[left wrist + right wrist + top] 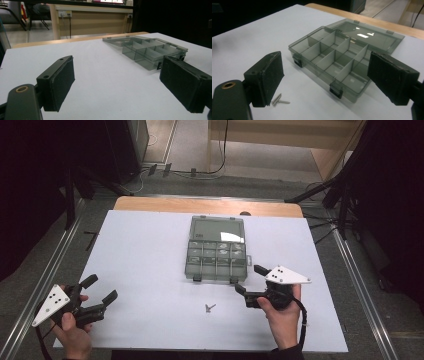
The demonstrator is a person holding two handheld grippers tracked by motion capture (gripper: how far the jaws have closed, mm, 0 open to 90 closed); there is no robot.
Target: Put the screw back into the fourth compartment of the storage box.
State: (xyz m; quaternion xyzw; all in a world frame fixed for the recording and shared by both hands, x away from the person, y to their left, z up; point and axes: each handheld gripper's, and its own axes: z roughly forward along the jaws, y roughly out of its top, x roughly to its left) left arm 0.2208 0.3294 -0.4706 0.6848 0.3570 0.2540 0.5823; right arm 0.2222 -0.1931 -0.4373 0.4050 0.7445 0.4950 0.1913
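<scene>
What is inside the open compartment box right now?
The compartment box looks empty: bare dividers and floors in each visible cell. The right gripper's pad covers part of one corner cell. Two screws lie outside on the table.

Smoky grey see-through box (216, 251) with black latches (336, 90), silver screws (279, 100), white table (145, 265) with tan wood edge, black grippers with white dotted plates (286, 275).

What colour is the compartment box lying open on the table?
The compartment box is translucent smoky grey with black latches, clearest in the right gripper view.
</scene>
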